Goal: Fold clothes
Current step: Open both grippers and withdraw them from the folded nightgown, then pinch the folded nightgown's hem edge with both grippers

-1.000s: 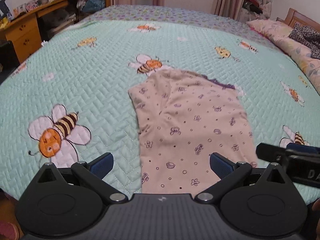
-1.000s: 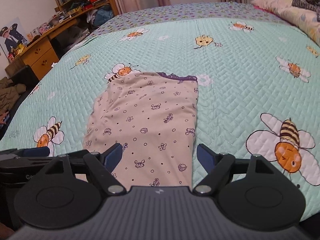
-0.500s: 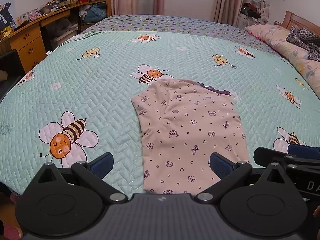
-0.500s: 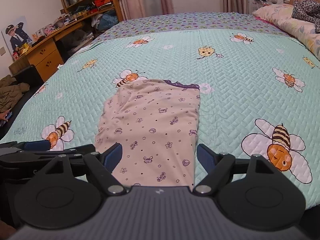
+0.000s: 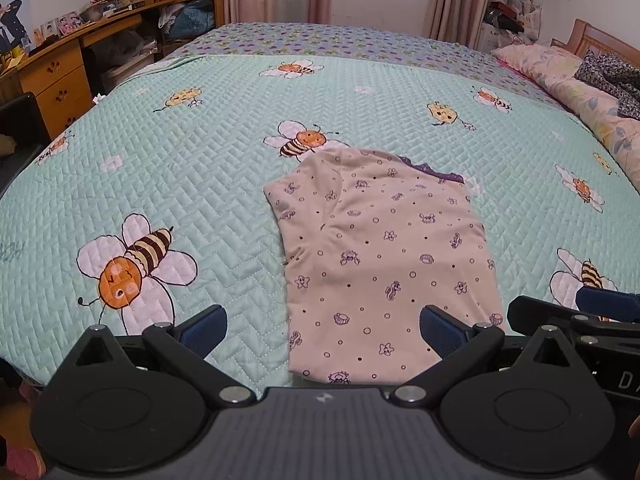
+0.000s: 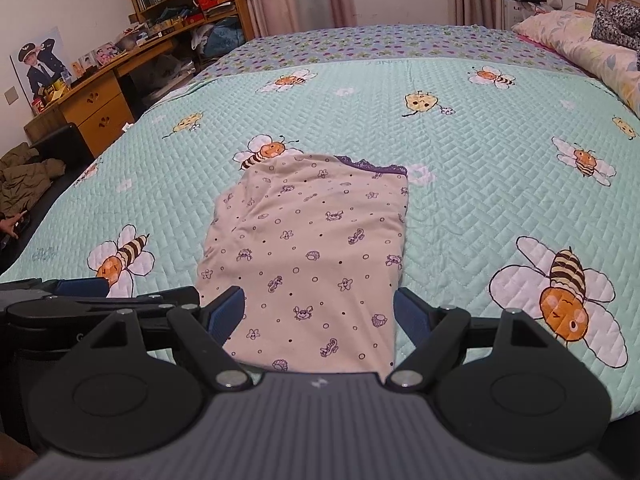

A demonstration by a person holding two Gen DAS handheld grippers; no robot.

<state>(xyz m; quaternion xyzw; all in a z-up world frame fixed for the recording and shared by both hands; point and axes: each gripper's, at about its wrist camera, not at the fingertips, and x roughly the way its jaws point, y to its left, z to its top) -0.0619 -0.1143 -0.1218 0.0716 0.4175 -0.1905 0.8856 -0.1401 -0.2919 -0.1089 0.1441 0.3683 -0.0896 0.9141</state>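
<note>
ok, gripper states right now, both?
Left gripper: open, empty, above the folded garment.
Right gripper: open, empty, above it too.

A pale pink garment (image 5: 384,256) with small purple sea-creature prints — folded into a flat oblong, purple lace at its far edge.

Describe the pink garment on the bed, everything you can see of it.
The pink garment lies flat on the green bee-print quilt, folded into a long rectangle. It looks like soft thin knit, pale pink with small purple sea creatures, stars and dots. Dark purple lace trim peeks out at the far edge. A few creases run along its left side. Nothing grips it; it touches only the quilt.
</note>
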